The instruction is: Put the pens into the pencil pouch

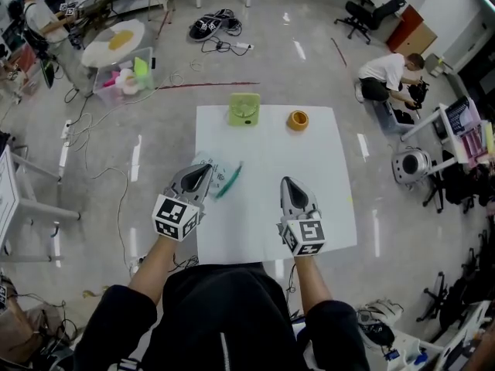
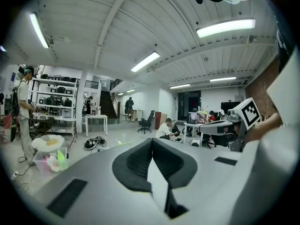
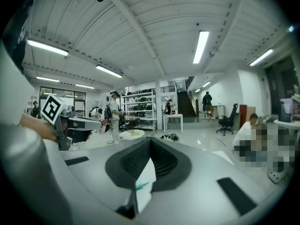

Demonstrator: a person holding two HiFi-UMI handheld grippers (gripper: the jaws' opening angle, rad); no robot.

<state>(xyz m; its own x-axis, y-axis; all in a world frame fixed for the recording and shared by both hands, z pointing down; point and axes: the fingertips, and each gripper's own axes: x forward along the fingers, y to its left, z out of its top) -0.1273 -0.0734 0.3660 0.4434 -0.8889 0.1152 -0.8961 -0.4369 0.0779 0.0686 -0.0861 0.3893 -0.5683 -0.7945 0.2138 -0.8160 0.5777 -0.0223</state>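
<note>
Workshop floor, white table point(image 1: 309, 153) at centre. Left gripper point(image 1: 204, 170): above the table's near-left part, jaws closed together, nothing between them. Pouch point(image 1: 219, 175): on the table, partly hidden by that gripper. Green pen point(image 1: 232, 178): at the pouch's right edge; whether inside, undetermined. Right gripper point(image 1: 288, 181): above the table's near-right part, jaws closed, empty. Green object point(image 1: 244, 109) and orange roll point(image 1: 298, 120): at the table's far edge.

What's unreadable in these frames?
- Pencil pouch: head view, the left gripper covers part of it; open or zipped, unclear.
- Pen count: head view, only one green pen shows; any others are too small or hidden.
- Table: both gripper views aim across the room; only a sliver shows past the jaws.
</note>
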